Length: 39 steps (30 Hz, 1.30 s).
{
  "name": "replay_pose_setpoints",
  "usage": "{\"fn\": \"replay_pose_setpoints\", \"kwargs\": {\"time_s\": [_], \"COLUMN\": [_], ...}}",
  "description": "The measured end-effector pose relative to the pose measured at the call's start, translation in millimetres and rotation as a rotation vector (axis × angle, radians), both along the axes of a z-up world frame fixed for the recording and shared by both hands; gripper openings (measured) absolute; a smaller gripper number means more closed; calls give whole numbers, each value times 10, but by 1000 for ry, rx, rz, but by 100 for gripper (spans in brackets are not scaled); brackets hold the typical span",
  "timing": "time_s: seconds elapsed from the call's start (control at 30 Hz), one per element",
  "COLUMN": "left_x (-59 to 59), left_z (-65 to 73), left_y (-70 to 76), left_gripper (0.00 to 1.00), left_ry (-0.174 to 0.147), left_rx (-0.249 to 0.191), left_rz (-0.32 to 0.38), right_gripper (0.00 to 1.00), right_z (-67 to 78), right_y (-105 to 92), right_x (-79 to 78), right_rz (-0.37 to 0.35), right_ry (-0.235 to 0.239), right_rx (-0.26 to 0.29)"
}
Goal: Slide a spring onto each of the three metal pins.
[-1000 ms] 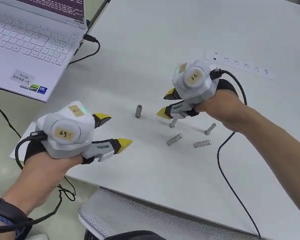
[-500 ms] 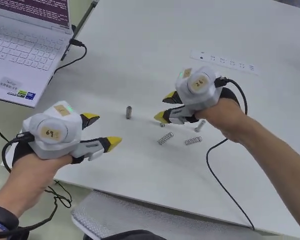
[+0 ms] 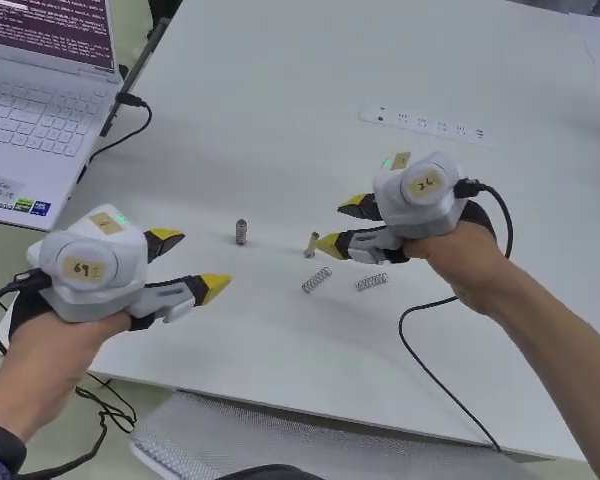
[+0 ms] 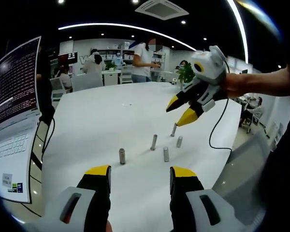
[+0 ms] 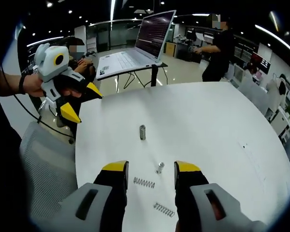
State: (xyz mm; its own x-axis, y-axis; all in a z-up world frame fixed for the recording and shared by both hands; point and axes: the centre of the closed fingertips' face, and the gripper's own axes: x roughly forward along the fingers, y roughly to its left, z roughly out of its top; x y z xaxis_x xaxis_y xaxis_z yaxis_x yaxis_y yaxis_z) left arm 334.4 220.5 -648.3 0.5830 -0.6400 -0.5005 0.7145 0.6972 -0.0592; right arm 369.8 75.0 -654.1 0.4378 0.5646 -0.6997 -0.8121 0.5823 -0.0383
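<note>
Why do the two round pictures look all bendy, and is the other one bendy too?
Left gripper view: the fisheye lens bends the ceiling light into an arc and curves the laptop. Right gripper view: the same bulge rounds the table edge. Head view: lines are straight, the light is even, and nothing looks blurred.

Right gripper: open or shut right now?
Open. The right gripper has its yellow-tipped jaws well apart, gripping nothing; a pin sits just ahead.
</note>
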Motion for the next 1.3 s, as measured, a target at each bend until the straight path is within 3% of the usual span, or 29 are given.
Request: {"fn": "replay_pose_setpoints", "kwargs": {"time_s": [0.17,0.57,0.83,1.0,1.3], "left_x": [0,93,154,200,278], "left_z": [9,67,69,69,60], "left_y": [-18,-9,-61,-108,-220], "left_gripper": [44,44,44,44,45], "left_ry": [-1,-11,-11,-8,-3], "left_rx": [5,20,26,27,28], "left_rz": [-7,-2,-7,-9,-17], "right_gripper": [38,42,44,46,51], "right_z": [9,76,30,-22,21], "right_y": [-183,-678,-1012,-1136,-1189], "right_x": [-58,-173,-269,-361,-491], "right_rz": [-53,-241,-317,-353,-385], "right_ry": [-3,-17,-22,-12,-21], "right_rx": [15,149,173,188,229]}}
